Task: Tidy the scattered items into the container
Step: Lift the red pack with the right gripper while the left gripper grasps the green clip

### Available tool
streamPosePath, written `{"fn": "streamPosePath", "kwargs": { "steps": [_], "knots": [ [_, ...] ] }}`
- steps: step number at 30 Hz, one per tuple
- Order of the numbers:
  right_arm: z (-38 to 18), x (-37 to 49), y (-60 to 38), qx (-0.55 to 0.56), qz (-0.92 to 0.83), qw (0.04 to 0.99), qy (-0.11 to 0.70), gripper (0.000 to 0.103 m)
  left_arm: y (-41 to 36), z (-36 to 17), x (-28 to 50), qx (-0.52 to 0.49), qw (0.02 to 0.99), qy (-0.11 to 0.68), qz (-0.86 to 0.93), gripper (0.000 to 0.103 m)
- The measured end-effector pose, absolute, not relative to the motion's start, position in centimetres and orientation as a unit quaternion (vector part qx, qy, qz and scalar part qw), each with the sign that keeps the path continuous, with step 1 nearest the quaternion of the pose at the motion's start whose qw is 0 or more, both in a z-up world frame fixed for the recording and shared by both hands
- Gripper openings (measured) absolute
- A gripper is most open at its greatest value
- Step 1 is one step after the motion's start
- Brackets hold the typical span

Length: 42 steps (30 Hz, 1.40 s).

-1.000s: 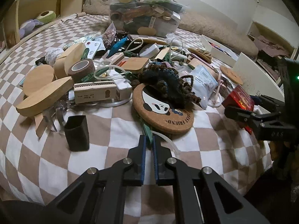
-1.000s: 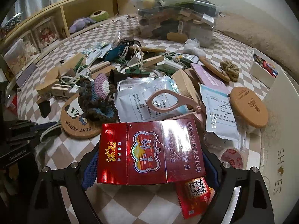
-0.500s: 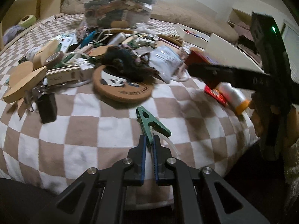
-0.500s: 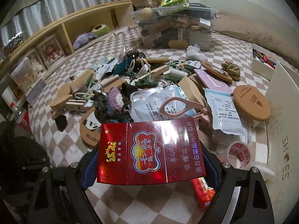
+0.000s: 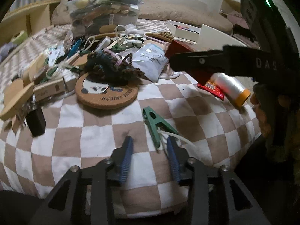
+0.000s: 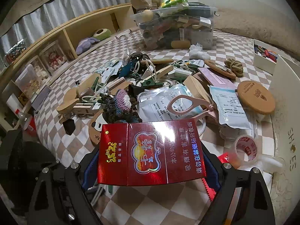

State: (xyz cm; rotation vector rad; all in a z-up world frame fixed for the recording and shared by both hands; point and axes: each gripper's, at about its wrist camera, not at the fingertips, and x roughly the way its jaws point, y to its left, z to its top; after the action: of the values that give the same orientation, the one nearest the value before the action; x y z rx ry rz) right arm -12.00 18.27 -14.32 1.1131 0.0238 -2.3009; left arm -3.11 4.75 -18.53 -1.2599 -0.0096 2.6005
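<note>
Right wrist view: right gripper clamps a red box; left gripper opens empty beside the green clip; the container is heaped, with much clutter left.

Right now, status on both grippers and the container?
Left gripper opening, green clip loose between fingers. Right gripper shut on red carton. Clear container heaped full beyond the clutter.

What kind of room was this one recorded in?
Most likely a bedroom: the clutter lies on a bed with a checkered sheet, a fuzzy pillow sits at its far end, and wooden shelving holding soft toys runs alongside.
</note>
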Motion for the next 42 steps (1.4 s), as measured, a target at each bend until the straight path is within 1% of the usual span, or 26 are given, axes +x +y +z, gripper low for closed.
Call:
{"fn": "streamPosePath", "kwargs": {
  "steps": [3, 5, 7, 9, 10, 12, 13, 14, 16, 19, 27, 34, 42],
  "knots": [
    [-14.3, -12.0, 18.4, 0.416, -0.862, 0.289, 0.005, 0.091, 5.6, -18.5, -3.4, -0.428, 0.121, 0.022, 0.895, 0.05],
    [-14.2, -12.0, 18.5, 0.414, -0.863, 0.29, 0.003, 0.091, 5.9, -18.6, -3.6, -0.43, 0.127, 0.031, 0.893, 0.059],
    [-14.2, -12.1, 18.6, 0.413, -0.863, 0.291, -0.002, 0.091, 6.2, -18.6, -3.7, -0.429, 0.13, 0.036, 0.893, 0.061],
    [-14.1, -12.1, 18.8, 0.413, -0.863, 0.292, -0.006, 0.091, 6.5, -18.7, -3.9, -0.425, 0.132, 0.041, 0.894, 0.061],
    [-14.1, -12.2, 18.8, 0.413, -0.863, 0.292, -0.009, 0.091, 6.6, -18.7, -4.1, -0.424, 0.134, 0.042, 0.895, 0.06],
    [-14.0, -12.3, 19.0, 0.412, -0.864, 0.29, -0.013, 0.091, 6.8, -18.8, -4.4, -0.421, 0.14, 0.045, 0.895, 0.043],
    [-14.0, -12.3, 19.1, 0.411, -0.864, 0.29, -0.016, 0.091, 6.9, -18.8, -4.4, -0.418, 0.144, 0.046, 0.896, 0.028],
    [-13.9, -12.3, 19.2, 0.41, -0.865, 0.289, -0.019, 0.091, 7.0, -18.8, -4.4, -0.417, 0.147, 0.045, 0.896, 0.016],
    [-13.8, -12.3, 19.6, 0.409, -0.866, 0.287, -0.025, 0.091, 6.9, -18.7, -4.6, -0.416, 0.152, 0.038, 0.896, 0.008],
    [-13.7, -12.4, 19.8, 0.408, -0.867, 0.286, -0.032, 0.091, 6.5, -18.6, -4.7, -0.417, 0.157, 0.024, 0.895, 0.006],
    [-12.8, -12.1, 20.6, 0.382, -0.881, 0.276, -0.044, 0.091, 5.5, -17.5, -4.4, -0.413, 0.164, -0.015, 0.896, 0.006],
    [-12.3, -11.7, 21.1, 0.372, -0.886, 0.271, -0.059, 0.091, 4.3, -15.8, -3.9, -0.395, 0.166, -0.046, 0.902, 0.005],
    [-11.0, -9.8, 21.8, 0.343, -0.901, 0.256, -0.067, 0.091, 3.3, -13.0, -3.0, -0.36, 0.168, -0.062, 0.916, 0.005]
  ]
}}
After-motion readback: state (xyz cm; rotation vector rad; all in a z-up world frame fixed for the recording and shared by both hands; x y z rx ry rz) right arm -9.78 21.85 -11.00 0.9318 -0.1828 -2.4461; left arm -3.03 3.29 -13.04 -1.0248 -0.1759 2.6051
